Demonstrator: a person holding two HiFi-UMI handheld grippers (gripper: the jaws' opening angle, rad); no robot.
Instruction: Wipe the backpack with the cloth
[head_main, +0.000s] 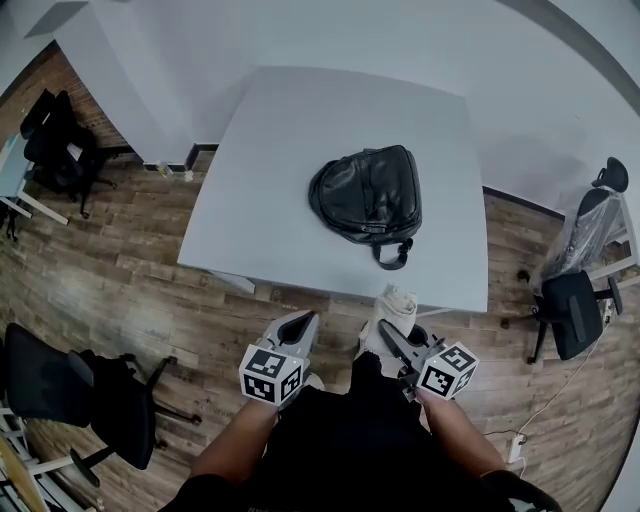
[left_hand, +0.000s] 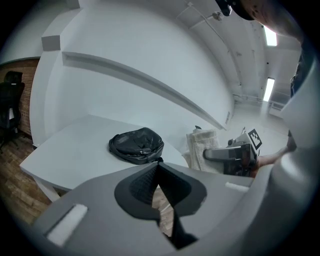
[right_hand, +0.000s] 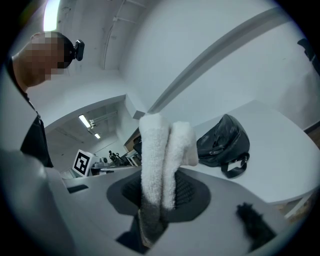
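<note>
Head view looks steeply down on a white rectangular counter (head_main: 270, 170). A black leather-look backpack (head_main: 366, 198) lies flat near its middle, handle loop toward the person. Both tongs hang short of the counter's near edge, well apart from the backpack: the left tongs (head_main: 297, 327) beside the right tongs (head_main: 392, 318), which carry a folded white terry cloth (head_main: 395, 303). Black office chairs (head_main: 90, 395) stand on the wood-plank floor (head_main: 150, 290).

Left gripper view shows those jaws drawn together with nothing between them, the backpack lying beyond on the counter.

Right gripper view shows its jaws clamped on the cloth, whose fold stands up above them, clear of the backpack behind.

By my reckoning the cloth is in hand but no wiping has begun, so the whole surface is left to do. The backpack looks zipped shut, and its contents cannot be seen.
</note>
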